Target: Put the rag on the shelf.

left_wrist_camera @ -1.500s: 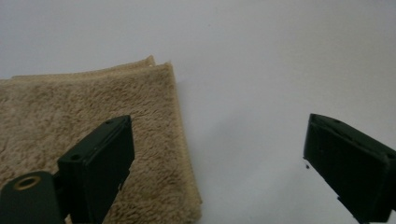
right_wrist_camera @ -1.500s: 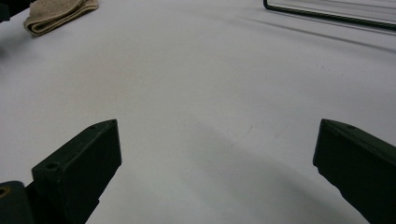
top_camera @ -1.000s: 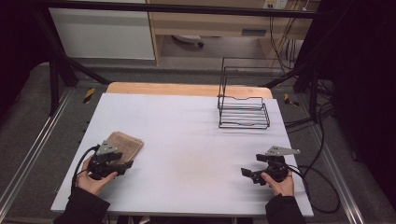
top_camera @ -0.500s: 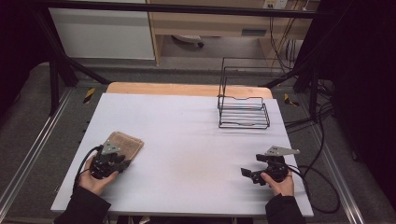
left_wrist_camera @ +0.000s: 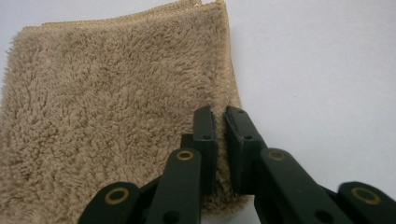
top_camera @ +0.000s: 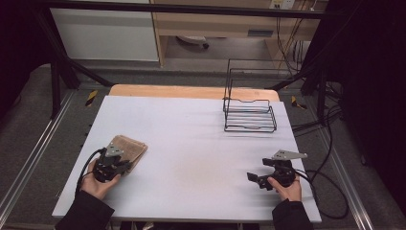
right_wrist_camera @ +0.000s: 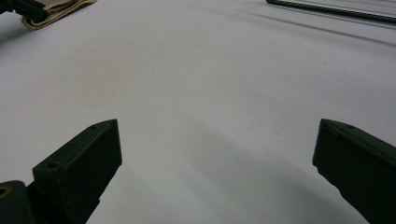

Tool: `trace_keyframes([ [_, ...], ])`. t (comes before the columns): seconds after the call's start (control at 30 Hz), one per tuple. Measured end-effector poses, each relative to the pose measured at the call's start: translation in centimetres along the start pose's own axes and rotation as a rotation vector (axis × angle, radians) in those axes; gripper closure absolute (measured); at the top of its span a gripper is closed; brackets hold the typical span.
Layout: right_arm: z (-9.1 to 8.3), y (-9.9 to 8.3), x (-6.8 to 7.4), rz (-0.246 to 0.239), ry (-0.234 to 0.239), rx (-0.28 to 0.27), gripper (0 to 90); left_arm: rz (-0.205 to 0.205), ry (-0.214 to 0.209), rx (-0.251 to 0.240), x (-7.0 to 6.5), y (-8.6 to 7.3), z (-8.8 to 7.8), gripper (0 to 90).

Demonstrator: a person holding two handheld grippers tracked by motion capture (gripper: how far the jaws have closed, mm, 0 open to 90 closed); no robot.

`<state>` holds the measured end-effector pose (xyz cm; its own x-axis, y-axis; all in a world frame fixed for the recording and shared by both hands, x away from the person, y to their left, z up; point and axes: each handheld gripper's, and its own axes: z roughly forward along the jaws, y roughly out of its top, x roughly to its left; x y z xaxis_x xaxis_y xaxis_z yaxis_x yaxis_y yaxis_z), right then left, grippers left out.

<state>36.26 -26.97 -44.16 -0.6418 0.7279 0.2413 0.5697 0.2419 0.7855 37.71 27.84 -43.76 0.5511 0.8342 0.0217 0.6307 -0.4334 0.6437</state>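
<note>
Left gripper (top_camera: pixel 125 166) at table's 8 o'clock, held in left hand (top_camera: pixel 95 182), jaws just closing, nearly together. Right gripper (top_camera: pixel 253 178) at 4 o'clock, in right hand (top_camera: pixel 286 187), jaws wide apart, pointing toward 9 o'clock.

**What the views hide or cut off**

In the left gripper view the tan cloth (left_wrist_camera: pixel 112 112) runs off the left and bottom edges, and the left gripper (left_wrist_camera: pixel 220 122) covers its near right corner — the hem between the fingers (left_wrist_camera: pixel 205 140) is hidden. In the high view that gripper (top_camera: pixel 125 166) and its hand mask the cloth's (top_camera: pixel 130 146) near end. In the right gripper view the wire rack (right_wrist_camera: pixel 331 10) at the worktop's far edge is cut to a strip, and the cloth (right_wrist_camera: pixel 56 10) is too small to read.
</note>
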Motion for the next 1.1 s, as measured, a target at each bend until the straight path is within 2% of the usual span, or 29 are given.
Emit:
trace_keyframes([
  [0.33, 0.0, 0.0, 0.0, 0.005, 0.004, -0.004, 1.9, -0.014, -0.017, 0.000, 0.4, 0.0, -0.1, 83.3],
  [0.4, 0.0, 0.0, 0.0, 0.005, 0.004, -0.003, 1.9, -0.016, -0.023, -0.010, 0.2, -0.1, 0.0, 77.4],
  [0.43, 0.0, 0.0, 0.0, 0.005, 0.004, -0.003, 1.9, -0.008, -0.023, -0.011, 0.1, -0.1, 0.0, 77.4],
  [0.5, 0.0, 0.0, 0.0, 0.005, 0.004, -0.004, 1.9, -0.006, -0.037, -0.012, -0.2, 0.0, 0.1, 67.7],
  [0.57, 0.0, 0.0, 0.0, 0.005, 0.003, -0.004, 1.9, 0.007, -0.021, -0.007, -0.6, 0.1, 0.2, 60.6],
  [0.8, -0.1, 0.0, 0.0, 0.003, 0.004, -0.006, 1.9, 0.001, 0.023, -0.024, -0.8, -0.1, 0.4, 68.8],
  [0.97, 0.0, 0.0, 0.0, 0.006, 0.006, -0.006, 1.9, 0.028, 0.057, -0.009, -1.2, 0.0, 0.5, 70.6],
  [1.0, -0.1, 0.0, 0.0, 0.004, 0.006, -0.007, 1.9, 0.024, 0.058, -0.008, -1.2, 0.0, 0.5, 74.3],
  [1.07, -0.1, 0.0, 0.0, 0.007, 0.007, -0.008, 1.9, 0.017, 0.056, -0.006, -1.0, 0.1, 0.5, 76.0],
  [1.1, -0.1, 0.0, 0.0, 0.009, 0.007, -0.006, 1.9, 0.017, 0.057, -0.007, -0.9, 0.1, 0.5, 80.8],
])
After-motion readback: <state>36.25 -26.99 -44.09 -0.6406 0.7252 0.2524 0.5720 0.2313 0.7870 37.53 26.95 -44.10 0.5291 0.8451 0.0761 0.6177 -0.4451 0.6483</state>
